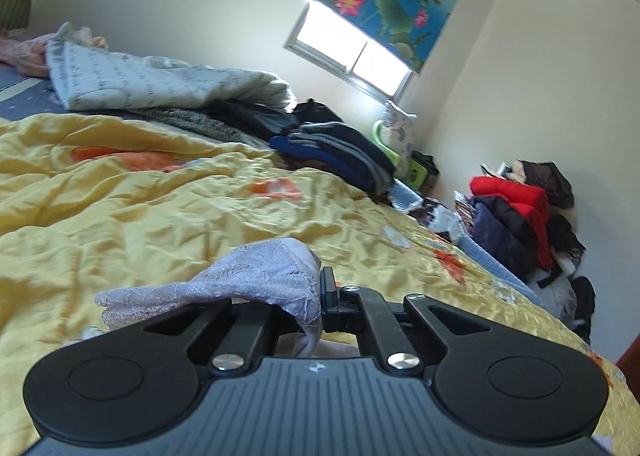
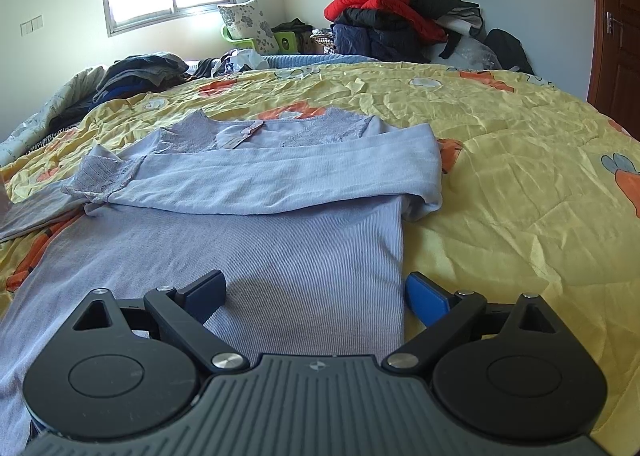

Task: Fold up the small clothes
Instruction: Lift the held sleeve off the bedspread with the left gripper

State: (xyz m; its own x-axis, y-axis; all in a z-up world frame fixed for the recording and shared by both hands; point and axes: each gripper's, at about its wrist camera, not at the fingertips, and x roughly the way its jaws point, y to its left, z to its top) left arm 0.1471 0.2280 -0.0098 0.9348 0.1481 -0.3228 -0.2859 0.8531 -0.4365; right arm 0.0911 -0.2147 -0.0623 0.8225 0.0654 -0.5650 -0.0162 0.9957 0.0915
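Fingers of the left gripper (image 1: 326,298) are pinched tight on a lacy cuff (image 1: 224,288) of the pale purple top (image 2: 256,216). The lace hangs limp over the black arms and droops down on one side. Fingers of the right gripper (image 2: 316,296) stand wide open, one on each side of the top's lower edge, and they hold nothing.

That top lies spread on the yellow bed cover (image 2: 520,184). One long sleeve (image 2: 288,180) is already laid across the chest. I can see a small tag (image 2: 244,134) near the neck.

It looks very soft and light, thin ribbed cloth that bends any way you pull it. It will not break, but it will sag and bunch up if you hold only one spot. The lace is full of little holes, so I think it could snag or stretch if tugged hard. A good place to grab is the thicker hem or the sleeve end, with a corner in each gripper so the cloth stays flat. The cover looks crinkly and a bit shiny, so the top may slide on it.
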